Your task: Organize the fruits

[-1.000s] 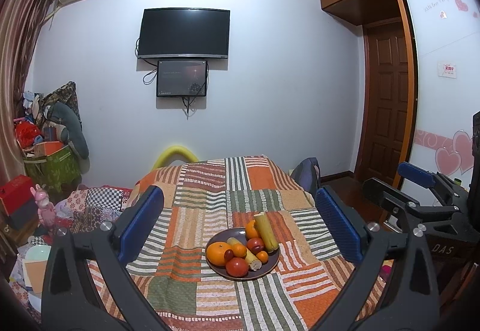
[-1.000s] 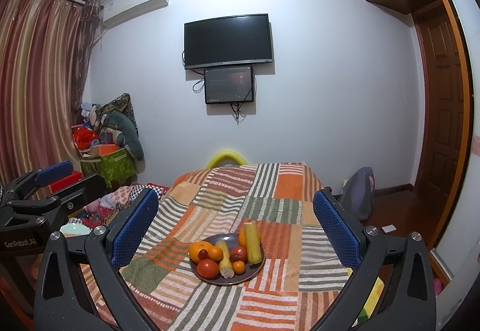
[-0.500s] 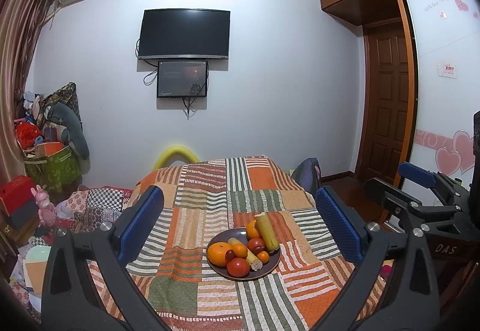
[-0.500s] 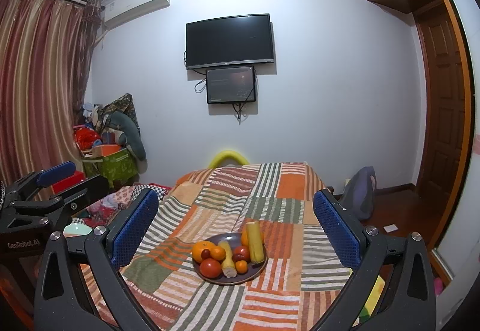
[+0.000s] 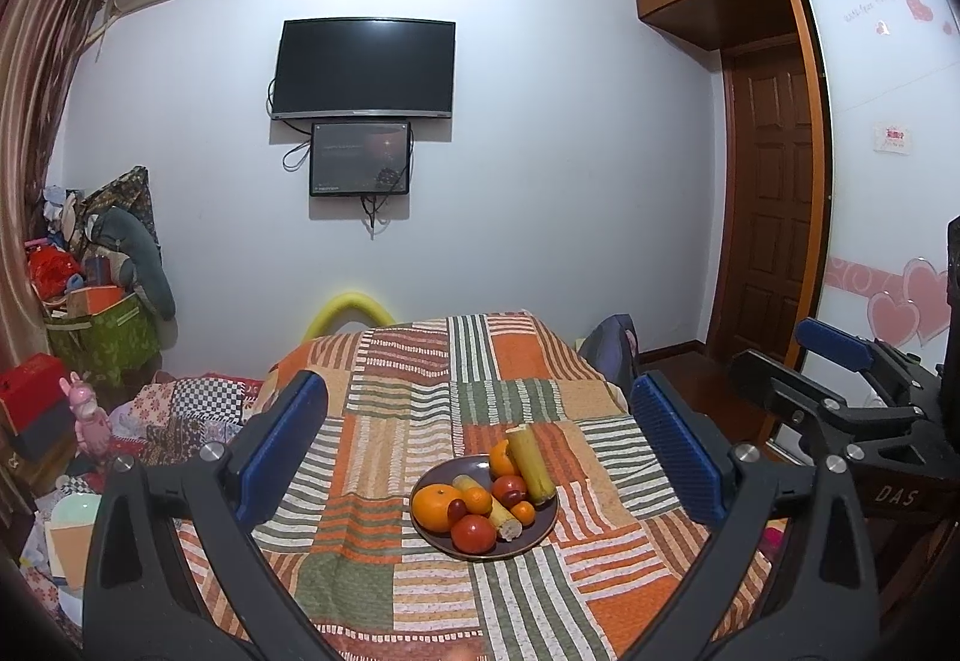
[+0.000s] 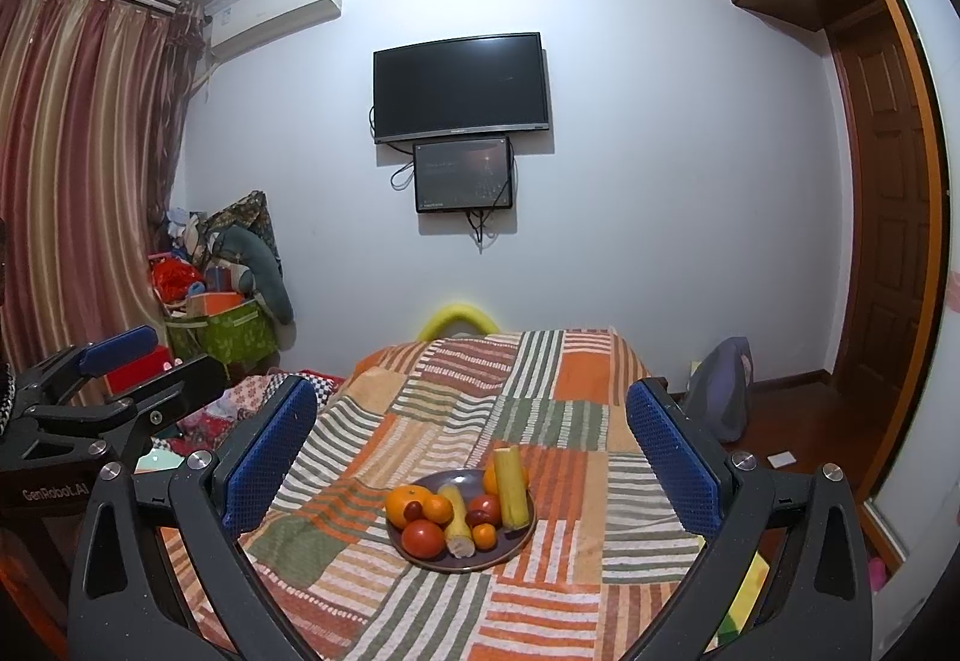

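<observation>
A dark plate (image 5: 540, 535) of fruit sits on a striped patchwork tablecloth (image 5: 420, 421). It holds a large orange (image 5: 435, 505), a red tomato (image 5: 474, 533), small oranges, a red apple (image 5: 509, 489), a corn piece (image 5: 492, 508) and a yellow-green stalk (image 5: 528, 463). The plate also shows in the right wrist view (image 6: 510, 544). My left gripper (image 5: 477, 439) is open and empty, hovering short of the plate. My right gripper (image 6: 471, 442) is open and empty, also short of the plate. Each gripper shows at the edge of the other's view.
The table reaches toward a white wall with a TV (image 5: 363, 67) and a smaller screen. Clutter and a green box (image 5: 102, 337) fill the left corner. A wooden door (image 5: 774, 217) and a chair with a bag (image 5: 612, 349) stand at the right.
Both views have shifted very slightly; the plate sits a touch further right in each. Both grippers stay open and empty.
</observation>
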Tool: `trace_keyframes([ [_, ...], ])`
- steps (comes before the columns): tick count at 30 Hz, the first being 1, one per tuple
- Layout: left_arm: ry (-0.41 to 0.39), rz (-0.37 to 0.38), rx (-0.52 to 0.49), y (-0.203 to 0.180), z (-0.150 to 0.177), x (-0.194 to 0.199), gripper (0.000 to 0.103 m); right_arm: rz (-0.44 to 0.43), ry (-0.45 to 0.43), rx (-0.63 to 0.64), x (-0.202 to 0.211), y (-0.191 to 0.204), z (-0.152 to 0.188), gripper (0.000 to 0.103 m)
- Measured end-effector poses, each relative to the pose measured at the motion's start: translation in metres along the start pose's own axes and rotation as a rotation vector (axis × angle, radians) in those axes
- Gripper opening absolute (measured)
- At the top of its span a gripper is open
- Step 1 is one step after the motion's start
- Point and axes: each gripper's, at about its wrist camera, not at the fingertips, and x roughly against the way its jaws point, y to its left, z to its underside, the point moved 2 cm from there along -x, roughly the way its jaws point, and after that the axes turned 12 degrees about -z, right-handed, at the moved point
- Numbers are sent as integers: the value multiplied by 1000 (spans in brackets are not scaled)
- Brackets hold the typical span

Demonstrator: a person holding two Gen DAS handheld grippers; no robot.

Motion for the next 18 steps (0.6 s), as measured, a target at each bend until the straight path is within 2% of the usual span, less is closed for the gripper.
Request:
trace_keyframes([
  [18,17,14,12,-1,-1,-1,103,-1,2,-4,-1,-1,1,103],
])
